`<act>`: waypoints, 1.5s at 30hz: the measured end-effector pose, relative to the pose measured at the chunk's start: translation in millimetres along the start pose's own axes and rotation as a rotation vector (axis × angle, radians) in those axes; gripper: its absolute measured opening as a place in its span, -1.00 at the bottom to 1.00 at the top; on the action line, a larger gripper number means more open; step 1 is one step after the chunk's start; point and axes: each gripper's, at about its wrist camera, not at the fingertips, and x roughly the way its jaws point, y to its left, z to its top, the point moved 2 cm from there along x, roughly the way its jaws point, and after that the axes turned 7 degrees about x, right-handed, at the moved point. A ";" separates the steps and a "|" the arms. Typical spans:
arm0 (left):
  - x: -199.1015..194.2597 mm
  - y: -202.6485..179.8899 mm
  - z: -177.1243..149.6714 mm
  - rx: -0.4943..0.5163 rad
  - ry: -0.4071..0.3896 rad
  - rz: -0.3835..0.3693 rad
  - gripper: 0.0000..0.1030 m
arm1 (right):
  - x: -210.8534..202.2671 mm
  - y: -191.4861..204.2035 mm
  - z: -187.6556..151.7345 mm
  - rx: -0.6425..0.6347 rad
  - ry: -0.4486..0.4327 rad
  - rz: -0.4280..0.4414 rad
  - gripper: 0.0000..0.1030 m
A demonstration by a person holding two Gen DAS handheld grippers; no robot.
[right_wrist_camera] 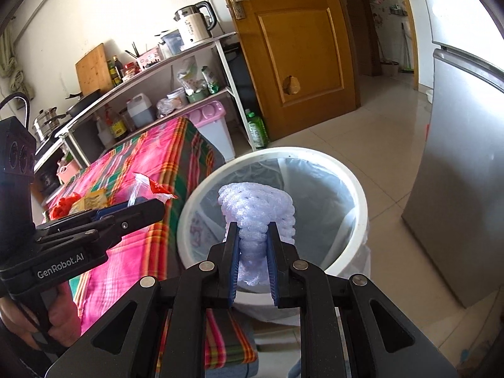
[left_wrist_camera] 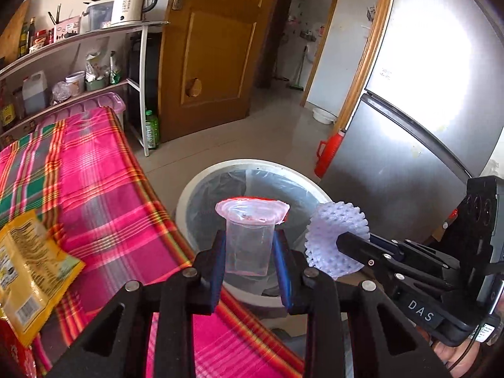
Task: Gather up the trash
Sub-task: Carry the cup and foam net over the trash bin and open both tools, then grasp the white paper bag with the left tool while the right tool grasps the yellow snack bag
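Observation:
My left gripper (left_wrist_camera: pixel 249 245) is shut on a clear plastic cup (left_wrist_camera: pixel 249 236) with a pink peeled lid, held above the white trash bin (left_wrist_camera: pixel 201 182) lined with a clear bag. My right gripper (right_wrist_camera: pixel 252 236) is shut on a white foam fruit net (right_wrist_camera: pixel 256 211), also over the bin (right_wrist_camera: pixel 359 189). The right gripper (left_wrist_camera: pixel 346 242) with its net (left_wrist_camera: pixel 334 236) shows at the right of the left wrist view. The left gripper (right_wrist_camera: pixel 157 209) shows at the left of the right wrist view; the cup is hard to make out there.
A table with a pink plaid cloth (left_wrist_camera: pixel 94 173) stands left of the bin and carries a yellow wrapper (left_wrist_camera: pixel 28 271) and red wrappers (right_wrist_camera: pixel 157 189). A silver fridge (left_wrist_camera: pixel 409 110) stands right. A shelf with a kettle (left_wrist_camera: pixel 132 0) and a wooden door (left_wrist_camera: pixel 214 47) lie behind.

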 end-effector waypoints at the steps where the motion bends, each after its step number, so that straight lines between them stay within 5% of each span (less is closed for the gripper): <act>1: 3.8 -1.2 0.8 0.000 0.004 -0.002 -0.41 | 4.1 -2.4 0.0 0.003 0.014 -0.002 -0.66; 5: 16.1 -2.5 1.8 -0.002 0.022 -0.006 -0.17 | 12.6 -8.2 -1.7 0.005 0.034 -0.020 -0.51; 8: 19.7 0.4 0.0 -0.020 0.031 -0.017 -0.11 | 13.1 -11.4 -3.4 0.015 0.031 -0.016 -0.20; 25: -31.1 12.1 -16.5 -0.058 -0.059 0.019 -0.10 | -25.5 22.3 -10.3 -0.059 -0.022 -0.007 -0.20; 45: -138.3 74.0 -82.4 -0.169 -0.171 0.204 -0.10 | -46.0 127.5 -47.3 -0.250 0.006 0.149 -0.20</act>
